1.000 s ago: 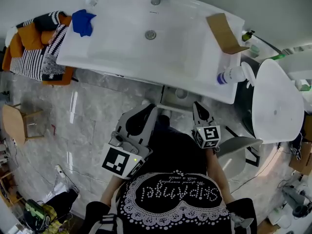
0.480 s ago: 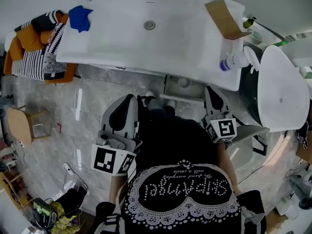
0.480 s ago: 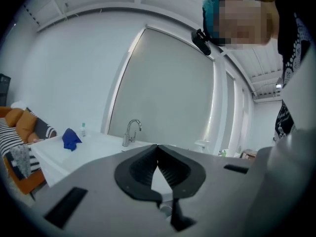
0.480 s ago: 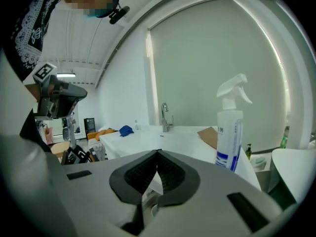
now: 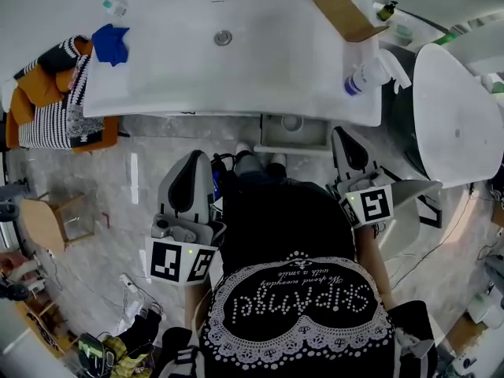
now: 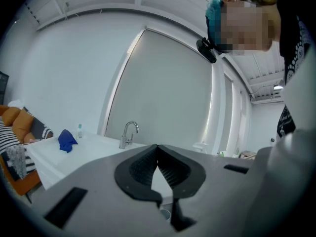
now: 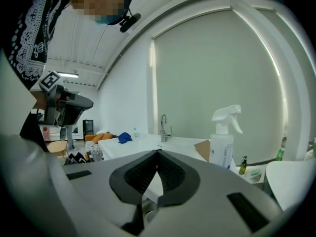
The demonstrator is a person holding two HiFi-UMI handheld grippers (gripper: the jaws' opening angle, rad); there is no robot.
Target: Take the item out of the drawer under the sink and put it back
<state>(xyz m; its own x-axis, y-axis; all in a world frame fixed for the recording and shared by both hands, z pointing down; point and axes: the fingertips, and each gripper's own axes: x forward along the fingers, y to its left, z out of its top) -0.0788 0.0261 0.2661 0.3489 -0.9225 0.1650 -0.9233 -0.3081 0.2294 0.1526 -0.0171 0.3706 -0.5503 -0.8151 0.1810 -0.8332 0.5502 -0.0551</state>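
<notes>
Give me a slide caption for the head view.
Person at the white sink, left gripper and right gripper shut and empty, drawer open beneath.

Soft, even daylight comes through the pale window blind (image 7: 217,78). The white sink (image 5: 260,61) nearly washes out under it. Both gripper views bow strongly, darken at the corners, and blur in the near foreground.

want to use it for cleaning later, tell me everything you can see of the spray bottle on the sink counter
The spray bottle is white plastic with a white trigger head and a label printed in blue. It stands upright at the front right corner of the sink counter, near a brown cardboard piece. Only the counter touches it.
</notes>
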